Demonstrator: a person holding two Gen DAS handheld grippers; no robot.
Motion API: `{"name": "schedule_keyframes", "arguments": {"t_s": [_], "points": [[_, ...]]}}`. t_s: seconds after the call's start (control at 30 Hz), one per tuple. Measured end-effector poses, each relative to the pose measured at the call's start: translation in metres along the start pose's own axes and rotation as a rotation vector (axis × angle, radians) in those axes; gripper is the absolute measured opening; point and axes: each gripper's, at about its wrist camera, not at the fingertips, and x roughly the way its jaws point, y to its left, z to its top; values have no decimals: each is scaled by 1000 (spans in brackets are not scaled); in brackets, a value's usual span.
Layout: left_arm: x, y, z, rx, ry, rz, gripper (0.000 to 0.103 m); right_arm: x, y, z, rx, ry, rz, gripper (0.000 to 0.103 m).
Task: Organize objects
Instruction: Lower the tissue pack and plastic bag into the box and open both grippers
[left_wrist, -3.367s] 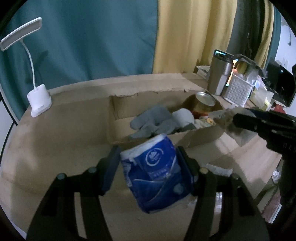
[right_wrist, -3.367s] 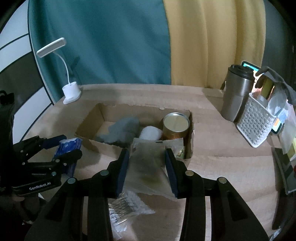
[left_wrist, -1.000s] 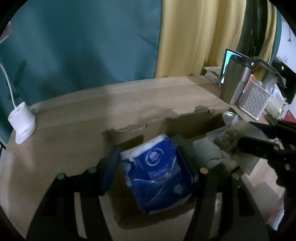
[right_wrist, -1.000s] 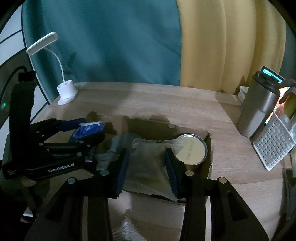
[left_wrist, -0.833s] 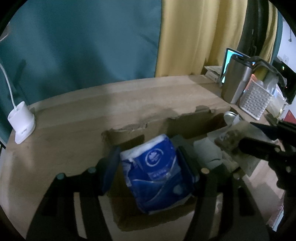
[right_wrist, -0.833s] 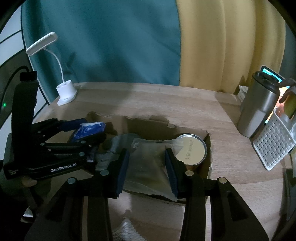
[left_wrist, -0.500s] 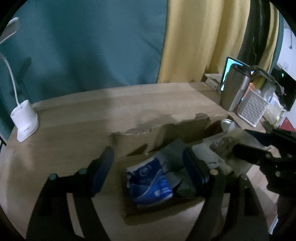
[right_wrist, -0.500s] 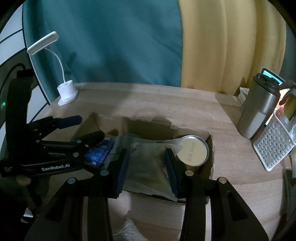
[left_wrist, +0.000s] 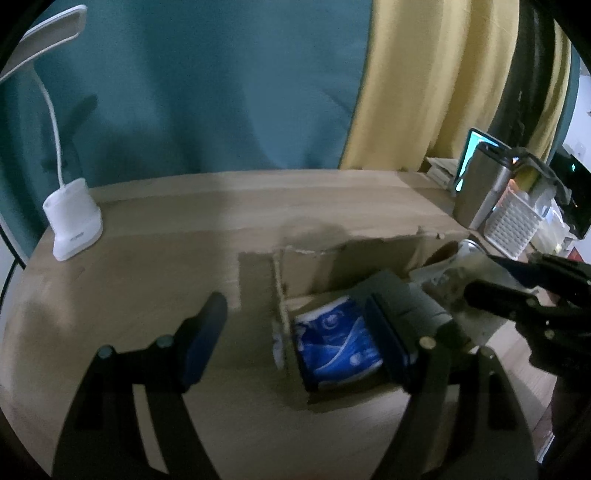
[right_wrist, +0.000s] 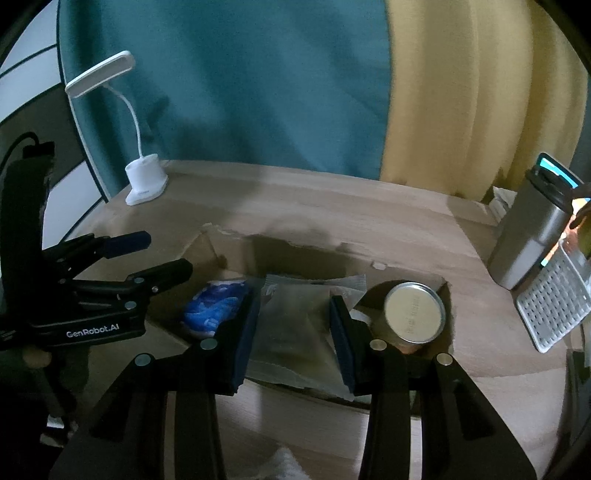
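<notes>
A blue tissue pack (left_wrist: 338, 341) lies in the left end of the open cardboard box (left_wrist: 369, 254); it also shows in the right wrist view (right_wrist: 216, 304). My left gripper (left_wrist: 295, 332) is open and empty, its fingers straddling the box's left wall; it shows in the right wrist view (right_wrist: 155, 254) too. My right gripper (right_wrist: 295, 325) is shut on a clear plastic packet (right_wrist: 295, 328) held over the box, next to a gold-lidded can (right_wrist: 413, 314). A grey glove (left_wrist: 406, 299) lies in the box.
A white desk lamp (left_wrist: 72, 218) stands at the table's far left. A steel tumbler (right_wrist: 528, 243) and a white perforated basket (right_wrist: 554, 310) stand at the right. A crumpled clear wrapper (right_wrist: 284, 465) lies near the front edge.
My left gripper opened and let the blue tissue pack drop into the box, then shifted left and back. My right gripper stayed shut on the packet over the box.
</notes>
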Motion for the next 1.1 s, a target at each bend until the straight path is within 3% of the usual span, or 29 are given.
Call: {"name": "schedule_keyframes", "arguments": {"t_s": [1.1], "points": [[2,63,-12,-76,19,26,78,56,59,29,-61,52,50,42]]}}
